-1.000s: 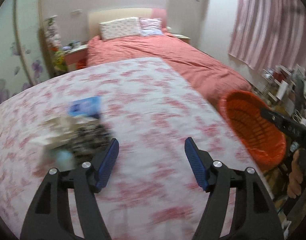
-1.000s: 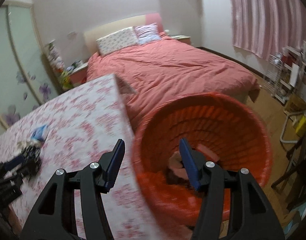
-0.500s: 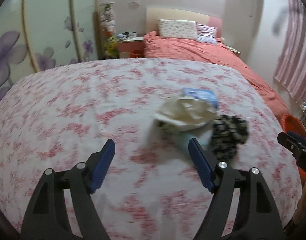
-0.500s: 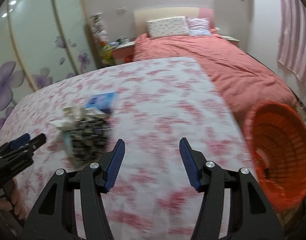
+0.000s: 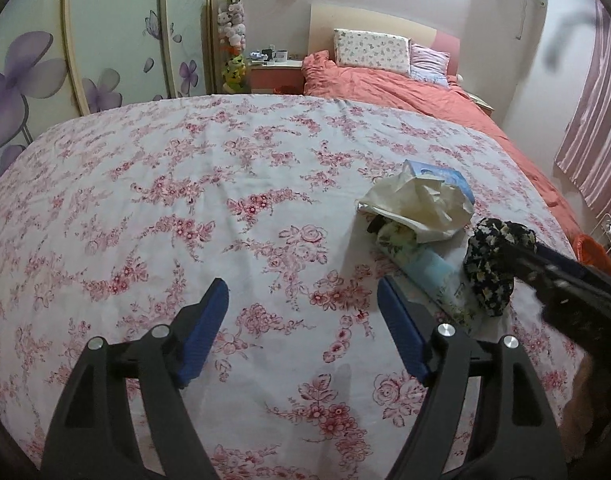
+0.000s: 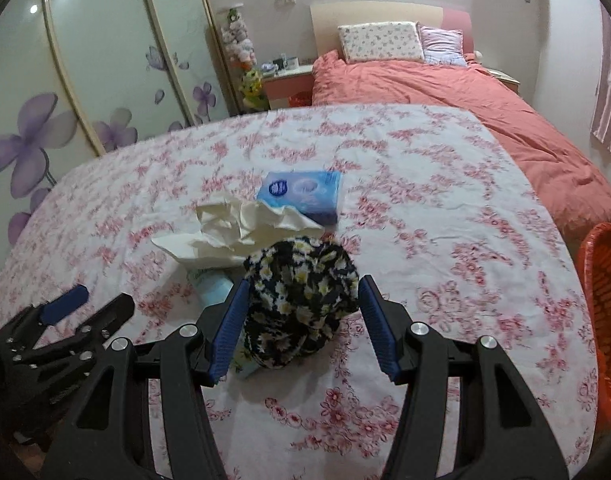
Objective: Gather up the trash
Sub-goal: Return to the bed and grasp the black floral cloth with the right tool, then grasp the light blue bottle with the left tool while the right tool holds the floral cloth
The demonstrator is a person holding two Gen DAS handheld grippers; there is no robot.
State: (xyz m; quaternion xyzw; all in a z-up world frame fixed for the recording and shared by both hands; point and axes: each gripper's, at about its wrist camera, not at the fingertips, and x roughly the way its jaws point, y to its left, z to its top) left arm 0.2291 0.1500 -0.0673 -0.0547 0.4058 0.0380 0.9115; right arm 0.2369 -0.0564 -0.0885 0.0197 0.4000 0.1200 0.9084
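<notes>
Crowding floral bundle (image 6: 301,296): tissue pack (image 6: 301,196), bag (image 6: 241,232).

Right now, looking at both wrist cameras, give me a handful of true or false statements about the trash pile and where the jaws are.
1. The right gripper has its jaws open on either side of the dark floral bundle. True.
2. The left gripper holds the cream plastic bag. False: its jaws are open and empty over the floral sheet, left of the pile.
3. The blue tissue pack lies beyond the plastic bag as the right wrist camera sees it. True.
4. The orange basket sits in the middle of the floral sheet. False: it is off the sheet's right edge.
5. The floral bundle is already in the basket. False: it lies on the sheet.
</notes>
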